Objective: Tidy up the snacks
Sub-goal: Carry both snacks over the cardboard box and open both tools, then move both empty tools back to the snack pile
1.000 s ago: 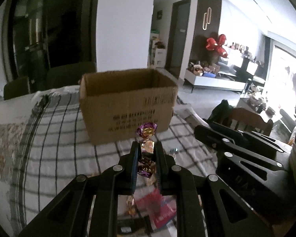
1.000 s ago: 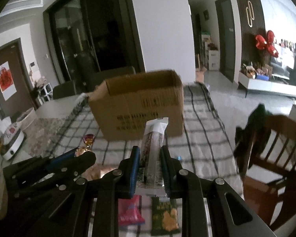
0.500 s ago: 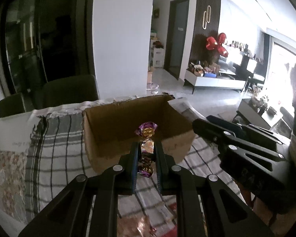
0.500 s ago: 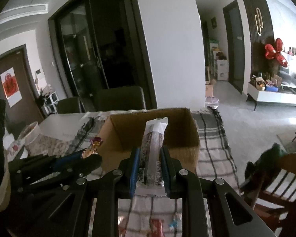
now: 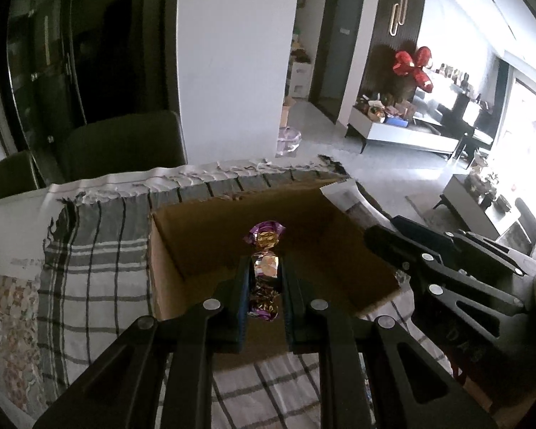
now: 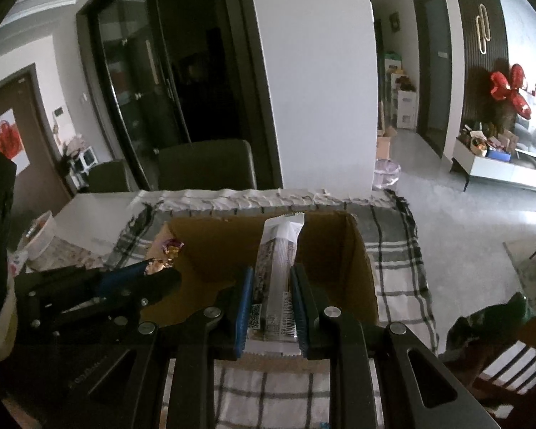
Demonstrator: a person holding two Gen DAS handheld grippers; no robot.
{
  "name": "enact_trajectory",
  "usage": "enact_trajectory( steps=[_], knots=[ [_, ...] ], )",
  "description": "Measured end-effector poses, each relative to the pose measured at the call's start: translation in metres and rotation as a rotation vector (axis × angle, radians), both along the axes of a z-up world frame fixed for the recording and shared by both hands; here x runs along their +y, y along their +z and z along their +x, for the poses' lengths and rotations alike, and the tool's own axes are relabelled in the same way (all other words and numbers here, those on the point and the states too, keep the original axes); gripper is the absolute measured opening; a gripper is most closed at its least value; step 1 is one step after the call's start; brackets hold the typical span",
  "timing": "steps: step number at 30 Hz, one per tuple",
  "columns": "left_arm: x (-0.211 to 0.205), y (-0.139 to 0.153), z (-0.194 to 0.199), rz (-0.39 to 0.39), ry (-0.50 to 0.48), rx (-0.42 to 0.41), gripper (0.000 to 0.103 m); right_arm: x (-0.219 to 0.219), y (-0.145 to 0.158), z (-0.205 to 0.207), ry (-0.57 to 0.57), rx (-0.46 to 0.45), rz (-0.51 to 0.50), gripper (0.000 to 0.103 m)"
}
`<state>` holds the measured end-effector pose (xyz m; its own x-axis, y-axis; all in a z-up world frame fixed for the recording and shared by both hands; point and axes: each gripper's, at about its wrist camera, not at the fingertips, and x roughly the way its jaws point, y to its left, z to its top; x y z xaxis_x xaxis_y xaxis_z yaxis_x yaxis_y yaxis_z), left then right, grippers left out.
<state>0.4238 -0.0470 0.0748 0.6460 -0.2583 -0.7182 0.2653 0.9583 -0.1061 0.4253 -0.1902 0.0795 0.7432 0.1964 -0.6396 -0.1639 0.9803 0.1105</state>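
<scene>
My left gripper (image 5: 264, 271) is shut on a purple and gold wrapped candy (image 5: 264, 250) and holds it above the open cardboard box (image 5: 203, 246). My right gripper (image 6: 271, 279) is shut on a long white snack bar packet (image 6: 277, 261) and holds it over the same box (image 6: 353, 250). The right gripper shows at the right of the left wrist view (image 5: 382, 239), its packet's end (image 5: 343, 193) over the box's right rim. The left gripper with its candy (image 6: 171, 246) shows at the left of the right wrist view (image 6: 168, 280). The box's floor looks bare where it shows.
The box stands on a grey checked cloth (image 5: 89, 271) over a table. Dark chairs (image 6: 203, 164) stand behind the table's far edge. A white bowl (image 6: 39, 236) sits at the left. A wooden chair (image 6: 511, 364) stands at the right.
Both grippers have risen and moved forward from in front of the box to over its open top, each still holding its snack. The loose snacks on the cloth have left view.
</scene>
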Motion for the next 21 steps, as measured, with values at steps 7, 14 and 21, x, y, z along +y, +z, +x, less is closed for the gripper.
enact_trajectory(
  steps=[7,14,21],
  knots=[
    [0.01,0.003,0.005,-0.002,0.02,-0.008,0.05,-0.003,-0.004,0.012,-0.041,0.014,-0.023,0.042],
    [0.019,0.018,-0.036,-0.026,0.04,-0.073,0.072,-0.007,0.007,-0.019,-0.052,-0.031,-0.041,0.053],
    [0.028,0.034,-0.089,-0.023,0.065,-0.151,0.081,-0.006,0.02,-0.075,-0.057,-0.093,-0.051,0.065]
  ],
)
